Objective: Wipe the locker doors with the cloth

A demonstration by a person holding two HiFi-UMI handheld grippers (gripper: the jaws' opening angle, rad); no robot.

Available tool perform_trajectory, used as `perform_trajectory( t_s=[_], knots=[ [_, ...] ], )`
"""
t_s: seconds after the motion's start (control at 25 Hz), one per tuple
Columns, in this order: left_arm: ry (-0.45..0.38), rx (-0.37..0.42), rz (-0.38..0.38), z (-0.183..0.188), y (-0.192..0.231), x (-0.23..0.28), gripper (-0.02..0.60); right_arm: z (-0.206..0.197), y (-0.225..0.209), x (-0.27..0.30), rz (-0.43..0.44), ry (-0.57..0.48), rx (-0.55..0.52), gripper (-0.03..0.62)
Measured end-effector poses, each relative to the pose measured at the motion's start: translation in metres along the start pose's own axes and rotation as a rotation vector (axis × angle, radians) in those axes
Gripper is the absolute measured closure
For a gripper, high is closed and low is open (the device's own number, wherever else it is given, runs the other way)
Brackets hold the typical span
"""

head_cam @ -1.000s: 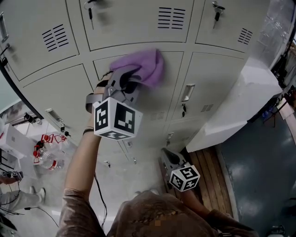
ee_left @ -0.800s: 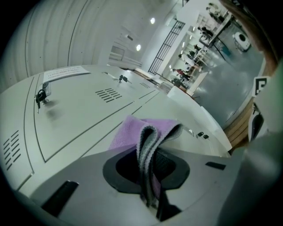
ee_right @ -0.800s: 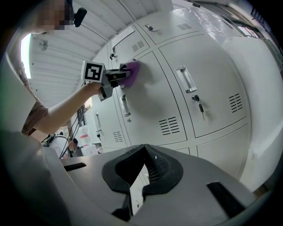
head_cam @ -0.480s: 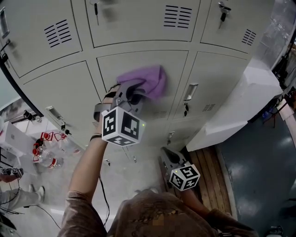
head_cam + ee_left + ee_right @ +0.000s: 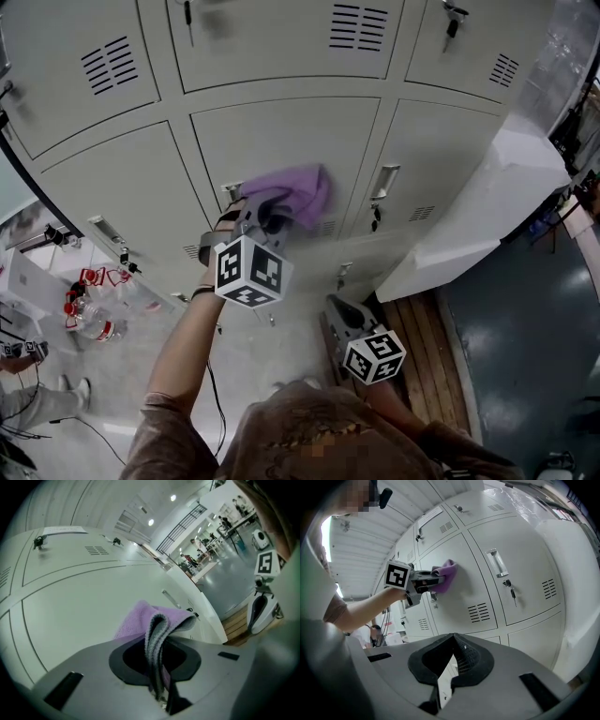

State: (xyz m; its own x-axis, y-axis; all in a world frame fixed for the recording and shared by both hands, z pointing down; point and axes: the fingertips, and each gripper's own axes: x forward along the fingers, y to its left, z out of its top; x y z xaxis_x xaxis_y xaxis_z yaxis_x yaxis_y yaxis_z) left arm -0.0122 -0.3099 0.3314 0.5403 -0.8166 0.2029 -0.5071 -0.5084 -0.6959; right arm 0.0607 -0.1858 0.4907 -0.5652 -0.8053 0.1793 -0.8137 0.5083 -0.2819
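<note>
Downward since a second ago: the left gripper [image 5: 266, 212] has dragged the cloth [image 5: 300, 192] from the top of the middle locker door [image 5: 281, 136] to its lower half.

Nearest, at about 5 o'clock in the head view, the right gripper [image 5: 337, 311] hangs low by the person's body, jaws closed on nothing, probably parked so it stays clear of the wiping arm. Further out, the left gripper's jaws are clamped tight on a folded edge of the purple cloth, so the loose bulk bunches out at 1 o'clock from its marker cube [image 5: 251, 272] and lies flat against the door as a pad. The cloth sits just above the door's vent slots, with the neighbouring door's handle [image 5: 384, 183] at its 3 o'clock, apart from it. Doors beyond look untouched by this stroke.
</note>
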Motion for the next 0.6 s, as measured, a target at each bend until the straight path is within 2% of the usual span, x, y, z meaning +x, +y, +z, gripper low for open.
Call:
perform_trajectory(
  t_s=[0.36,0.6],
  knots=[
    [0.055,-0.036,-0.064,-0.033,-0.036,0.012,0.538,0.000,-0.001,0.001,-0.004,0.001,-0.002,0.597],
    [0.103,-0.100,-0.098,-0.062,-0.066,0.020,0.538,-0.001,-0.005,0.001,-0.016,0.002,0.000,0.597]
  ],
)
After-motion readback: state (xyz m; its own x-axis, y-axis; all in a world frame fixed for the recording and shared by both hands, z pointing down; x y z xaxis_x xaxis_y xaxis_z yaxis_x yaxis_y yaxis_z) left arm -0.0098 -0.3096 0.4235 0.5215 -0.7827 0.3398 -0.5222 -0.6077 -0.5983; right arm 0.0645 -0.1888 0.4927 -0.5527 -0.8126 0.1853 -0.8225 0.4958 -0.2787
